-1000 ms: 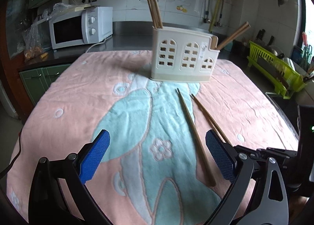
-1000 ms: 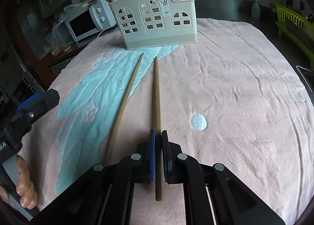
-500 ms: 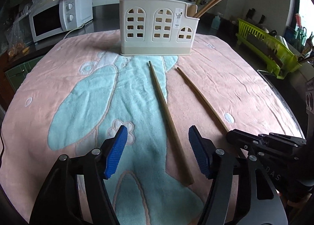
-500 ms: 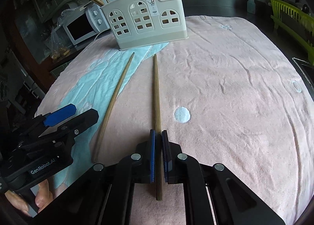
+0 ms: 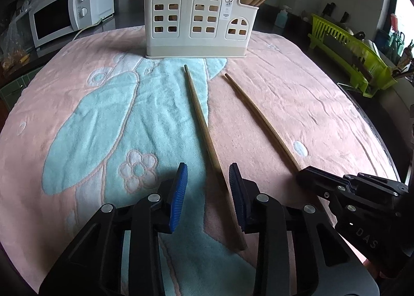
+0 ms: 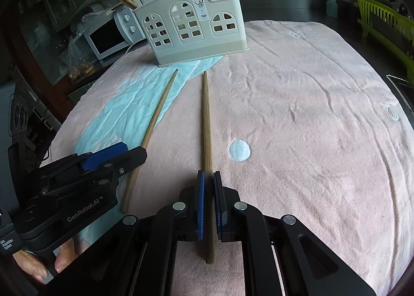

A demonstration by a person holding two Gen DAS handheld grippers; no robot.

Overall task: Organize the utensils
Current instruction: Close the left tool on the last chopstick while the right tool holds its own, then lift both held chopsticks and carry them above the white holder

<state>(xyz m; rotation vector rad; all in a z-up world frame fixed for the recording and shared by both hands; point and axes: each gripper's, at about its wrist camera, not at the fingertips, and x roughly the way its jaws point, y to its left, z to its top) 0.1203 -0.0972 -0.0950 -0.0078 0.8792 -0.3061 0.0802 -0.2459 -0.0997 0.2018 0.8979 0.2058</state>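
We see two wooden chopsticks lying on a pink and teal towel (image 5: 297, 94), both pointing toward the cream utensil holder (image 5: 196, 22) at top centre of the left wrist view. The holder stands upright on the towel, with more chopsticks sticking out of its left and right ends.

Left gripper (image 5: 207, 192), bottom centre of its view: jaws partly open, blue pads either side of the left chopstick (image 5: 204, 125), whose thick end runs close by the right-hand pad; we cannot tell if they touch. Nothing gripped.

Right gripper (image 6: 209, 200), bottom centre of its view: jaws nearly closed, pads pinching the thick end of the right chopstick (image 6: 206, 120). The stick runs straight up the frame, its tip just short of the holder base, and its butt pokes out behind the pads.

In the right wrist view the left gripper sits at lower left, over the other chopstick.

Microwave (image 5: 69, 19) at upper left, green dish rack (image 5: 346, 47) at right edge, soap bottle (image 5: 282, 16) behind the holder.
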